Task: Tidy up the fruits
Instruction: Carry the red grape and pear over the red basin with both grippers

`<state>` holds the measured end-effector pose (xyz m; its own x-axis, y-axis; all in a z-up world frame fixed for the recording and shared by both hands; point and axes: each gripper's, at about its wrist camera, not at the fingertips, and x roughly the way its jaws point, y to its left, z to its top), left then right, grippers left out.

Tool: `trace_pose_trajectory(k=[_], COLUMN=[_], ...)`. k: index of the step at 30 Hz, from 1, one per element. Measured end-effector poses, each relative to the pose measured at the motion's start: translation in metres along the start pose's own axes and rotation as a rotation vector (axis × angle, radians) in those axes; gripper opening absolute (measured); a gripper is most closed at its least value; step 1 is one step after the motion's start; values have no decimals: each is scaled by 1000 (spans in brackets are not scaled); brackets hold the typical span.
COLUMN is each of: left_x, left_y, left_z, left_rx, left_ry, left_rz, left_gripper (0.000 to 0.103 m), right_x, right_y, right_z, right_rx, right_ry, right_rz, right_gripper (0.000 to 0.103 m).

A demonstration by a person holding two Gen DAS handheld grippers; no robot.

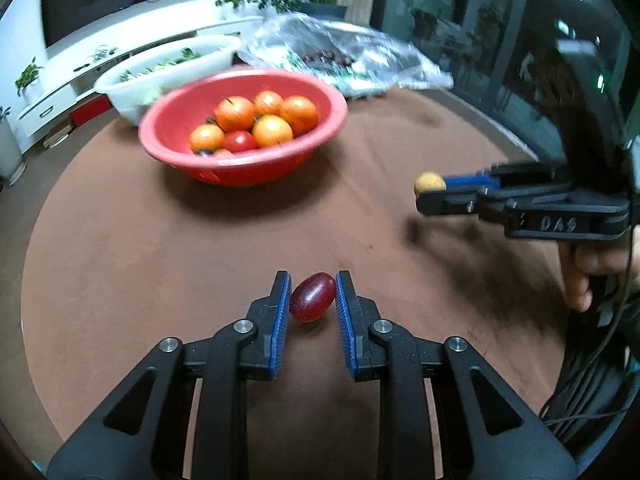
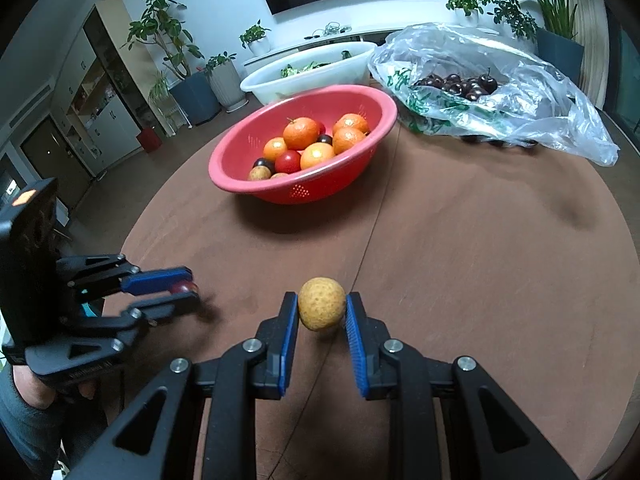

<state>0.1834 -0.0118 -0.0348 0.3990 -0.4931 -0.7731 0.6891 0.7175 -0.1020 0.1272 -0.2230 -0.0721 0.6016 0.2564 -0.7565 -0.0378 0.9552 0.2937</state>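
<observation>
Brown table in a living room with potted plants and a wall TV carries a red bowl of fruit, a white basin and a plastic bag. Left gripper pinches a red grape; right gripper pinches a yellow fruit, both narrowly parted, near the bowl.

- On the side of the right gripper, as the left wrist view shows it, raised letters read "DAS".
- On the side of the left gripper, in the right wrist view, a moulded line of text stands, too blurred to read.
- The plastic bag, behind the red bowl, carries green print that cannot be read.
</observation>
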Motion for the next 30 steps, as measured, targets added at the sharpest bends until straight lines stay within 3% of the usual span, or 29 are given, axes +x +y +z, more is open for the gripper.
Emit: trace_pose_trajectory(k=[7, 14, 17, 21, 30], left_x=[-33, -44, -31, -1, 46], left_y=[26, 62, 69, 70, 68], left_z=[33, 92, 115, 131, 127], left_rx=[-76, -160, -172, -157, -149], left_ry=[-115, -213, -207, -165, -122], left_rz=[18, 68, 89, 113, 138], left_gripper=[21, 21, 21, 21, 21], right_x=[-15, -41, -37, -1, 67], right_y=[-11, -17, -4, 11, 21], right_z=[22, 86, 117, 146, 150], right_rx=[3, -13, -51, -92, -135], right_ry=[-37, -147, -175, -122, -14], right_rz=[-22, -61, -54, -45, -71], right_gripper=[26, 26, 26, 26, 26])
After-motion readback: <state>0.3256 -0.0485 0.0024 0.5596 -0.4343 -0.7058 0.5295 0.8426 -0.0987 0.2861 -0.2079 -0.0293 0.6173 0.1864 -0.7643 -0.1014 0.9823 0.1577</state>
